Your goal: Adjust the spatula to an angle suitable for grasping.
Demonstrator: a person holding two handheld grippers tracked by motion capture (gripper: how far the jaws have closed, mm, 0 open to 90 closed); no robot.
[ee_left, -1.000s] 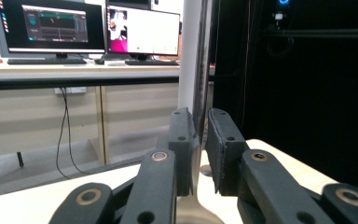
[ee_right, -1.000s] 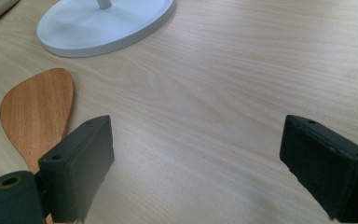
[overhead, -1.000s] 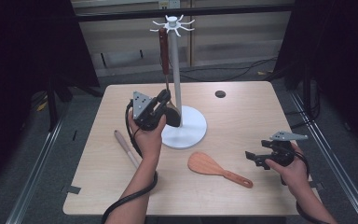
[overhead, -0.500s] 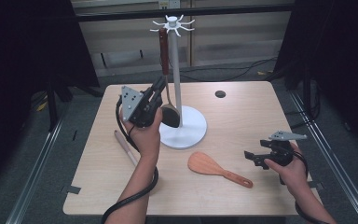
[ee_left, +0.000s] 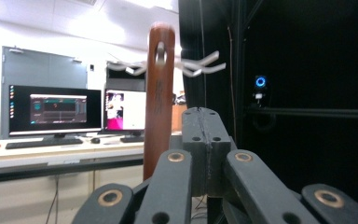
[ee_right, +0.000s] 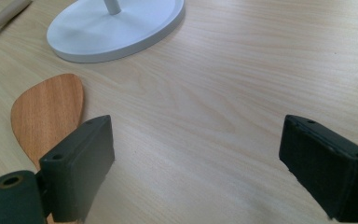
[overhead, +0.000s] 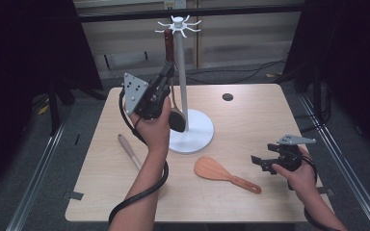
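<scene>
Up by the rack's hooks [overhead: 178,27], we had our left tool [overhead: 166,77] clamped on the stiff, light wooden ladle [ee_left: 158,88] mid-handle, while the right tool [overhead: 264,162] stayed open.

The high view looks forward and down over the whole table [overhead: 125,202], with the white stand [overhead: 182,72] at its centre. The left gripper view faces level, close to the stand's hooks [ee_left: 200,65]; the right gripper view looks down beside the stand's base [ee_right: 116,32], which the high view shares.
</scene>
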